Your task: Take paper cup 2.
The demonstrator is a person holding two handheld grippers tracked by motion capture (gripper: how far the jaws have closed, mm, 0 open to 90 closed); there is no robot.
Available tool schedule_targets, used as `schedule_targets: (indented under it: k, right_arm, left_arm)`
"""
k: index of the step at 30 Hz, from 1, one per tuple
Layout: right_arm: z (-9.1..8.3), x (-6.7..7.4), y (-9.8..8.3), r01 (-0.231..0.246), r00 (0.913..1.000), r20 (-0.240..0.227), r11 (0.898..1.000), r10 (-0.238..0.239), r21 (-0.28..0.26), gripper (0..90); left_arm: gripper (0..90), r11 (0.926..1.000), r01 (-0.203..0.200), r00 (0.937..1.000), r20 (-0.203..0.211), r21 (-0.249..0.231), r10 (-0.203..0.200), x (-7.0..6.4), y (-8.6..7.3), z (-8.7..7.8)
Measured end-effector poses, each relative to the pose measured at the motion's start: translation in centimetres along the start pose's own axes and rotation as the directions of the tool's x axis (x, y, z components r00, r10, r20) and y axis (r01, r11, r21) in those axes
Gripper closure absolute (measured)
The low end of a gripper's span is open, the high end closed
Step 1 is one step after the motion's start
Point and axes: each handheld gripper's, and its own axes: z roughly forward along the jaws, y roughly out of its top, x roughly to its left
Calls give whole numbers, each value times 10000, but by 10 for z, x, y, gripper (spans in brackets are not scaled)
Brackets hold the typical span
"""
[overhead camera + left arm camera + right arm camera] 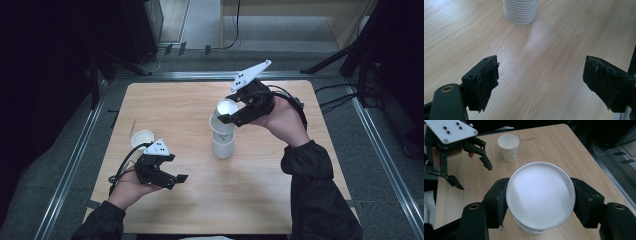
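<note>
Nearest the high camera, at the table's near left, the left gripper (175,170) hangs over bare wood with its jaws spread wide and nothing between them; in the left gripper view the two black pads (487,82) frame empty tabletop, with the ribbed base of the white cup stack (521,11) standing farther off. Just behind that gripper a single paper cup (142,138) stands upright near the left edge. Toward the middle, the cup stack (223,142) stands on the light wooden table (260,200). Above it the right gripper (225,116) clamps a white cup (540,195) by its rim from both sides, lifted partly out of the stack. The table sits on grey floor (390,200) inside metal rails; the room around it is dark, with cables trailing at the right.
</note>
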Motion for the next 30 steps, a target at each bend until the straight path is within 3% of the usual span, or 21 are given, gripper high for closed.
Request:
schedule_targets:
  k: [8, 13, 30]
  right_arm:
    - [-13, 13, -1, 140, 9999, 22, 9999, -139, -70, 351]
    - [-19, 17, -8, -14, 9999, -101, 9999, 13, -169, 350]
    - [-27, 28, -47, -544, 9985, -103, 9985, 543, -54, 350]
  left_arm:
    - [133, 9994, -345, 9991, 244, -56, 347, -2, 8, 5]
    - [133, 9986, -528, 9979, 377, -78, 530, -1, 15, 10]
    - [134, 9885, -1515, 9821, 1133, -8, 1506, -4, 43, 33]
